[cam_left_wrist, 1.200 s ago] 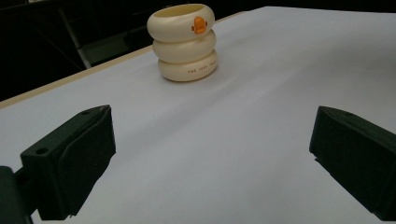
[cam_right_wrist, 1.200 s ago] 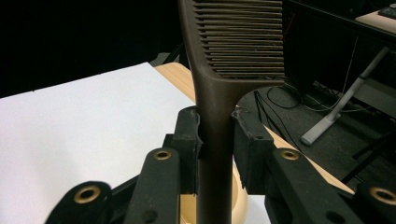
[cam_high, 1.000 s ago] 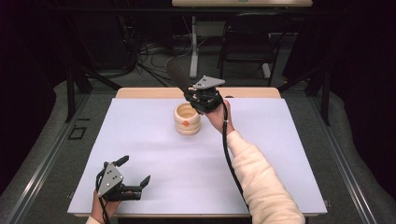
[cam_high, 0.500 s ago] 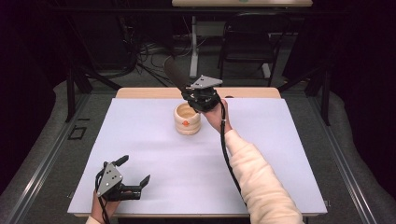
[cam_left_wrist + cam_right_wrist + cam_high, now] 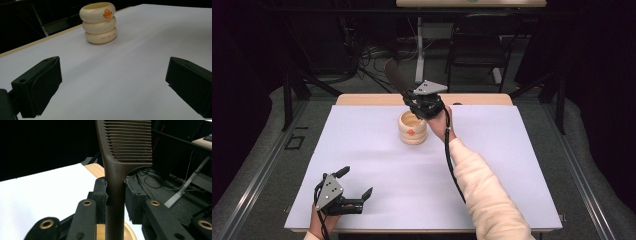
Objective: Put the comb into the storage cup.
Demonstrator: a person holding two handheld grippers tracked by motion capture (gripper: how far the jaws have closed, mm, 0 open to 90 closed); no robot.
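The right gripper [image 5: 422,102] is held above the far edge of the white surface [image 5: 512,165], its fingers [image 5: 101,195] clamped on the handle of a dark brown comb [image 5: 125,147]. Just beneath it stands a cream ringed cup [image 5: 412,128] with an orange mark. The left gripper [image 5: 354,187] rests near the surface's near left corner, fingers [image 5: 40,82] spread wide apart.

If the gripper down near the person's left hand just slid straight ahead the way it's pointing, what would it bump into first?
Probably the cream ringed cup. The left gripper, jaws wide open, faces it across bare white table, though the cup sits slightly left of centre, so it might only graze it.
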